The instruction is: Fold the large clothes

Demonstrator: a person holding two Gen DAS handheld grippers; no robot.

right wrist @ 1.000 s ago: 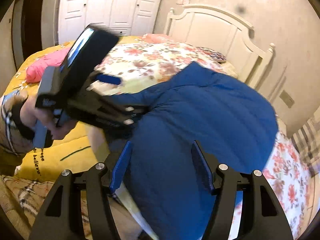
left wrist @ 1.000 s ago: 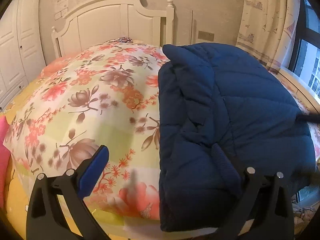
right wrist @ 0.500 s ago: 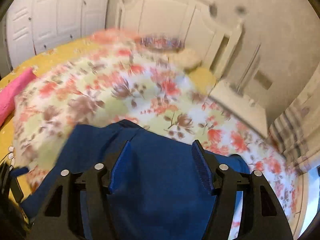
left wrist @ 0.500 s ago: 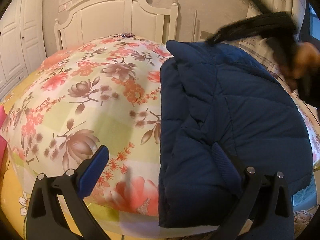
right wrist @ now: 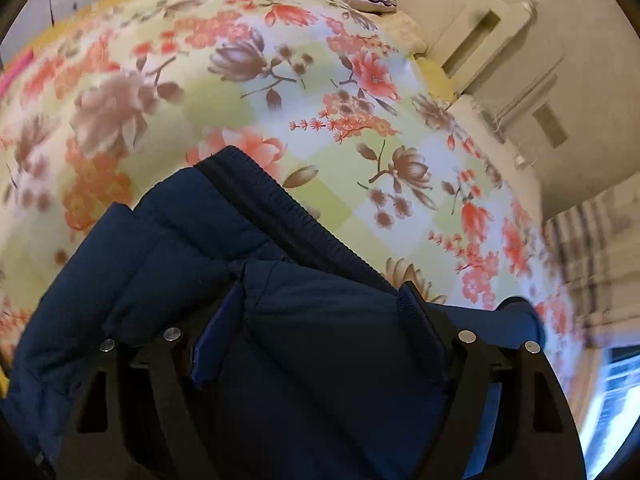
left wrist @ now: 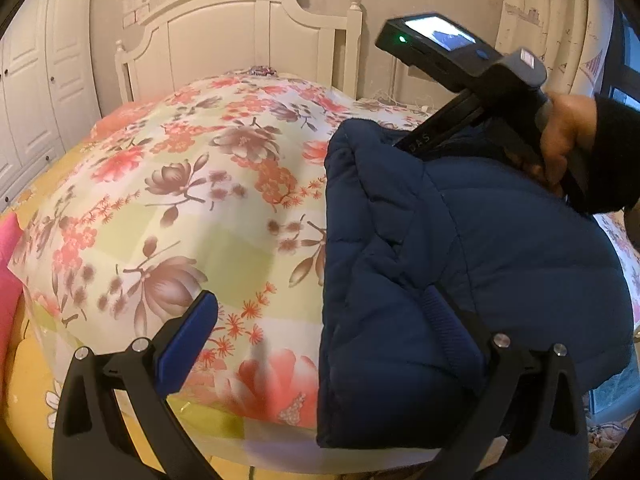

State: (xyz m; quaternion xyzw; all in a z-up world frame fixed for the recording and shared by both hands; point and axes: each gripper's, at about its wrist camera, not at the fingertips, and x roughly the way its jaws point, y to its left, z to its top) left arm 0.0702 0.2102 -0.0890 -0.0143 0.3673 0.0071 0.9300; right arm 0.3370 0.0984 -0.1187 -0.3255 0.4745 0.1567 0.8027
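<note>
A dark blue padded jacket (left wrist: 460, 248) lies folded on the floral bedspread (left wrist: 192, 184), on the right side of the bed. My left gripper (left wrist: 320, 328) is open at the jacket's near left corner, its right finger against the fabric, holding nothing. My right gripper (right wrist: 316, 328) is open, pointing down over the jacket's far end (right wrist: 248, 280) by the ribbed collar, with jacket fabric bulging between its fingers. The right gripper's body also shows in the left wrist view (left wrist: 472, 80), held by a hand at the jacket's far edge.
A white headboard (left wrist: 248, 36) stands at the far end of the bed. White wardrobe doors (left wrist: 28, 92) are at the left. A curtain (left wrist: 560, 28) and window are at the right. A pink item (left wrist: 8, 276) lies at the left edge.
My right gripper swung from the jacket's near side over it to its far end and dropped onto the collar area. My left gripper stayed at the near corner, open.
</note>
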